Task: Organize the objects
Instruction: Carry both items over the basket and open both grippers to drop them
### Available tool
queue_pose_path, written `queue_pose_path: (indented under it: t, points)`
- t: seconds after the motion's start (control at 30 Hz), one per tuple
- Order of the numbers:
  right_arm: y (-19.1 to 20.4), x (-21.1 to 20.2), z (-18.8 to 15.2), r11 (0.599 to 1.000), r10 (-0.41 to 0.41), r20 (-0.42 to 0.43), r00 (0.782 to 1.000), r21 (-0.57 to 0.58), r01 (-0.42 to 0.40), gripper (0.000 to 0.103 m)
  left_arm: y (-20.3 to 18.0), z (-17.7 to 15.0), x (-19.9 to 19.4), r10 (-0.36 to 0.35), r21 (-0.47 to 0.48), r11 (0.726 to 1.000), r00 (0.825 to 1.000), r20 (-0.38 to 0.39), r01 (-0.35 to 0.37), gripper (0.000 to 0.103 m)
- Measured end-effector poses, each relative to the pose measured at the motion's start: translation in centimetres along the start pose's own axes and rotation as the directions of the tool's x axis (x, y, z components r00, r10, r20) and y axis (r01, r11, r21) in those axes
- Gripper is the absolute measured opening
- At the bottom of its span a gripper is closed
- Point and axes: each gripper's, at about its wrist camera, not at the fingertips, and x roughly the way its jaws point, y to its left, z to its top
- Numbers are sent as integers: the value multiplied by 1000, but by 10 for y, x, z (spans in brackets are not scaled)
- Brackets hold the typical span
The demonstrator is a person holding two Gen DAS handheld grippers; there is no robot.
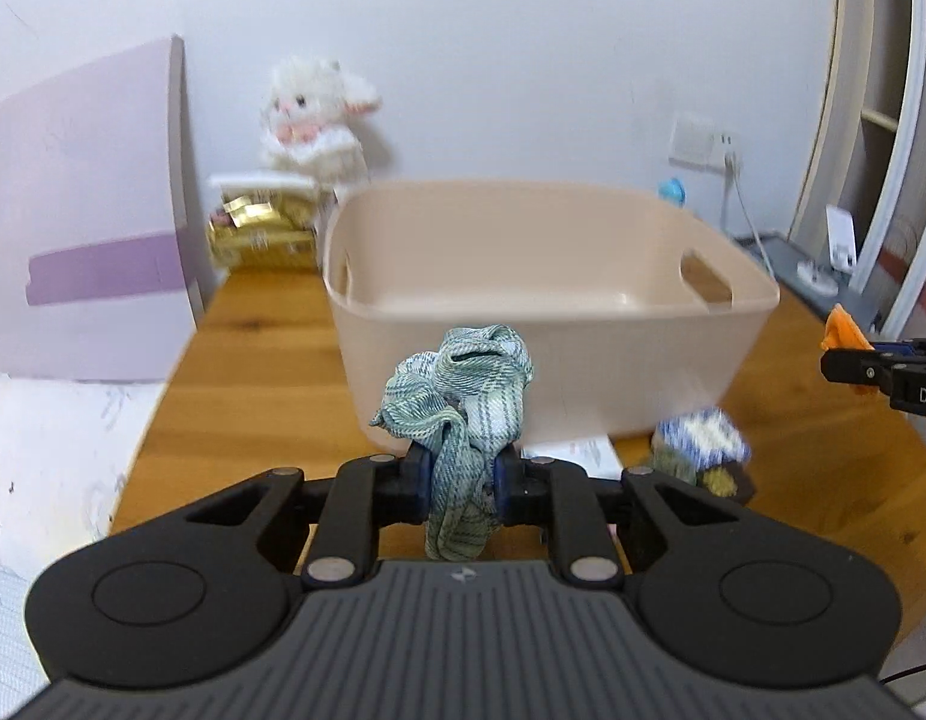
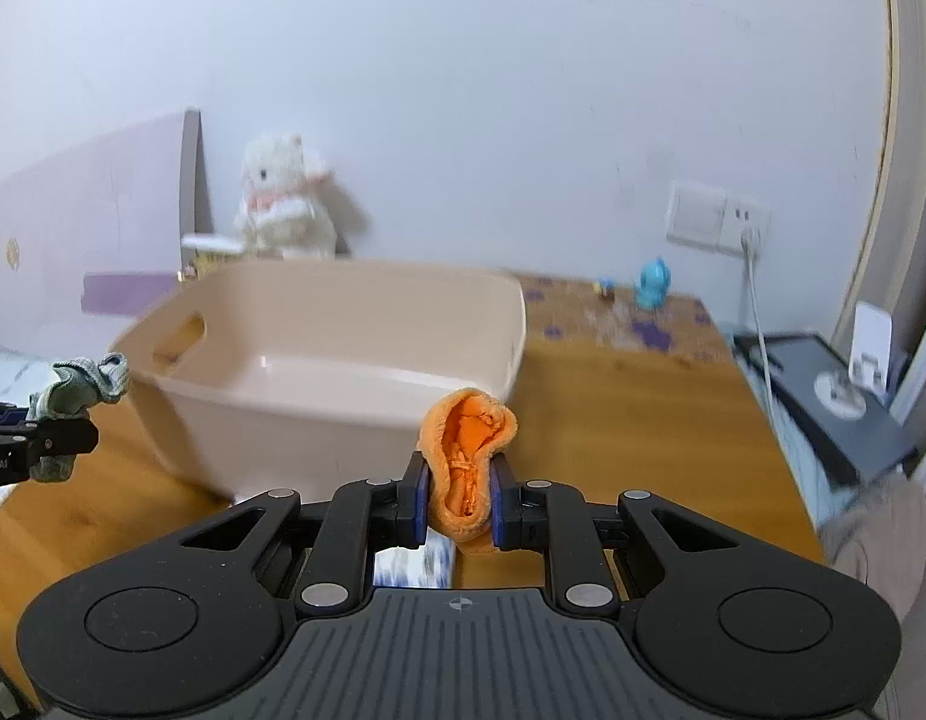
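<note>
My left gripper (image 1: pixel 461 474) is shut on a green plaid cloth (image 1: pixel 463 396) and holds it above the wooden table (image 1: pixel 252 372), just in front of a beige plastic bin (image 1: pixel 547 288). My right gripper (image 2: pixel 459 501) is shut on an orange cloth (image 2: pixel 469 462), in front of the same bin (image 2: pixel 342 360). The right gripper with the orange cloth shows at the right edge of the left wrist view (image 1: pixel 877 366). The left gripper with the green cloth shows at the left edge of the right wrist view (image 2: pixel 48 420). A blue-white plaid bundle (image 1: pixel 703 444) lies on the table by the bin.
A white plush rabbit (image 1: pixel 312 114) sits on a box of gold-wrapped items (image 1: pixel 258 222) at the back left. A blue figurine (image 2: pixel 652 282) stands at the back right near a wall socket (image 2: pixel 715 219) and cable. A bed (image 1: pixel 48 450) lies left; a dark stand (image 2: pixel 835 402) is right.
</note>
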Motion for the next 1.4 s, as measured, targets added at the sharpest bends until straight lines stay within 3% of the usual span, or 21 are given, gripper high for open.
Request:
queue_pose_path:
  t: [0.2, 0.37, 0.6, 0.77, 0.93, 1.0, 1.13, 1.2, 1.3, 1.4]
  points:
    - [6, 18, 34, 1000, 16, 51, 999, -11, -16, 18, 1, 33, -4, 20, 7, 1000, 997, 79, -21, 21]
    - [5, 48, 55, 1000, 21, 38, 999, 0, -21, 18, -4, 59, 21, 36, 29, 999, 996, 87, -39, 21]
    - [6, 96, 54, 1000, 14, -49, 999, -9, -14, 18, -15, 77, 79, 62, 71, 995, 998, 16, -63, 21]
    - [10, 128, 48, 999, 10, -152, 988, -33, -16, 18, -22, 75, 113, 88, 97, 992, 995, -46, -83, 21]
    - [11, 140, 38, 999, 5, -196, 981, -38, -13, 22, -24, 70, 135, 101, 110, 990, 988, -114, -88, 22]
    - [10, 137, 38, 999, 16, -188, 982, -29, -22, 40, -23, 69, 141, 101, 108, 990, 986, -134, -87, 23]
    - [7, 123, 41, 1000, 26, -140, 990, -2, -26, 60, -21, 68, 138, 101, 93, 992, 987, -126, -89, 33]
    - [4, 112, 44, 999, 33, -106, 994, 12, -32, 73, -21, 70, 131, 101, 92, 992, 990, -102, -92, 55]
    - [1, 94, 48, 999, 36, -65, 997, 28, -34, 81, -23, 73, 115, 103, 91, 991, 993, -59, -98, 77]
    - [4, 74, 50, 999, 27, -26, 999, 21, -26, 95, -25, 77, 100, 98, 98, 991, 995, -33, -95, 81]
